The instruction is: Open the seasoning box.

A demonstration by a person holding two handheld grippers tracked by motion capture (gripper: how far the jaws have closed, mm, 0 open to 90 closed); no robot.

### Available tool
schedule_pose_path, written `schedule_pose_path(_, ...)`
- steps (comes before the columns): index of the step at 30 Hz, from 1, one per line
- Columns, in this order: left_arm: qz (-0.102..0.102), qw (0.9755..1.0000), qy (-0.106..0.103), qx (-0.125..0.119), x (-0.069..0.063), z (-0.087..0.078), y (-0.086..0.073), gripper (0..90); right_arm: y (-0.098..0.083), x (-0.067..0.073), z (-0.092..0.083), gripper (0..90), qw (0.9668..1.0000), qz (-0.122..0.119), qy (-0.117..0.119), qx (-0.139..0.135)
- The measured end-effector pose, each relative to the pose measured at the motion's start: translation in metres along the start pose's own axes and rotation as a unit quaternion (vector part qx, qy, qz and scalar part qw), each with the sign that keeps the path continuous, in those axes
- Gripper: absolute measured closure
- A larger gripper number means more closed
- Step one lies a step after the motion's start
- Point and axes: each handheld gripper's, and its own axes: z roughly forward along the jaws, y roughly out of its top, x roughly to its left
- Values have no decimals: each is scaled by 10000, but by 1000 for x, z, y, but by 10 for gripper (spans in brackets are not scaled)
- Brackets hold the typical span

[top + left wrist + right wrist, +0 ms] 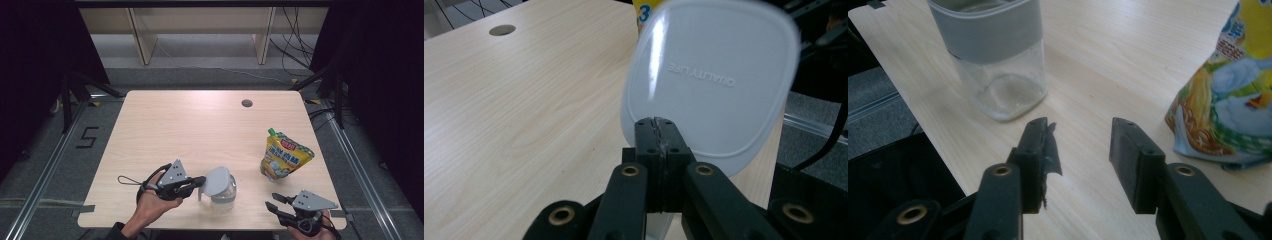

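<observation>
At the bottom middle of the high view, our left tongs (pixel 200 181) pinch the grey lid (pixel 218 181) and tip it up off the clear jar (pixel 223 194), maybe so the yellow pouch (pixel 284 155) can pour in. Our right tongs (pixel 272 202), bottom right, are spread and hold nothing.

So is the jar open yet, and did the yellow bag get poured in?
Open, yes: the left gripper is pinching the grey lid tipped up off the clear jar. The right gripper is open, holding nothing. The yellow pouch stands untouched; pouring probably remains.
</observation>
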Motion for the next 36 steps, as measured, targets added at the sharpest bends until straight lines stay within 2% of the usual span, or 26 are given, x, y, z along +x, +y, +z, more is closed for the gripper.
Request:
schedule_pose_path(1,0,10000,0,0,0,0,0,886,0,0,0,622,10000,0,0,0)
schedule_pose_path(2,-45,10000,43,13,0,1,-2,886,1,3,-1,637,9998,163,-79,38)
schedule_pose_path(3,-70,10000,26,16,1,1,-2,884,4,3,2,651,9999,90,-14,-133)
schedule_pose_path(4,-92,10000,11,-14,1,0,-2,881,6,3,1,657,9999,29,5,-122)
schedule_pose_path(5,-130,9999,2,-38,1,0,-2,876,9,3,3,660,9996,-115,-20,-273)
schedule_pose_path(6,-41,10000,-34,-62,2,0,-1,873,11,7,3,663,9997,20,33,-244)
schedule_pose_path(7,2,10000,-9,-29,1,0,-1,873,16,8,4,670,9994,-134,61,-301)
schedule_pose_path(9,0,10000,-14,-32,1,0,-1,873,18,8,5,673,9991,-205,56,-368)
schedule_pose_path(12,-11,10000,2,-13,1,0,-1,874,24,14,7,698,9990,-196,179,-360)
schedule_pose_path(13,-19,10000,13,-15,0,0,0,874,26,15,8,708,9987,-234,180,-420)
schedule_pose_path(14,-82,10000,-2,-35,-1,0,0,874,30,17,11,734,9978,-347,277,-496)
schedule_pose_path(16,-77,10000,-1,-33,-1,0,0,873,35,21,14,754,9973,-385,348,-512)
schedule_pose_path(20,-83,10000,0,-41,-1,0,0,873,42,25,19,803,9969,-402,424,-536)
schedule_pose_path(22,-39,10000,-10,-48,0,0,0,873,48,28,24,858,9956,-486,451,-655)
schedule_pose_path(24,-37,10000,-9,-46,0,0,0,873,50,27,26,872,9946,-580,463,-721)
schedule_pose_path(28,-31,10000,4,-69,0,0,0,872,58,33,32,900,9942,-595,594,-675)
schedule_pose_path(29,28,10000,0,-59,0,-1,1,872,62,36,36,900,9949,-552,534,-658)
schedule_pose_path(32,31,10000,-27,-81,0,0,1,872,65,37,40,900,9934,-725,581,-676)
schedule_pose_path(36,30,10000,-29,-81,0,0,1,872,71,40,45,900,9934,-725,663,-600)
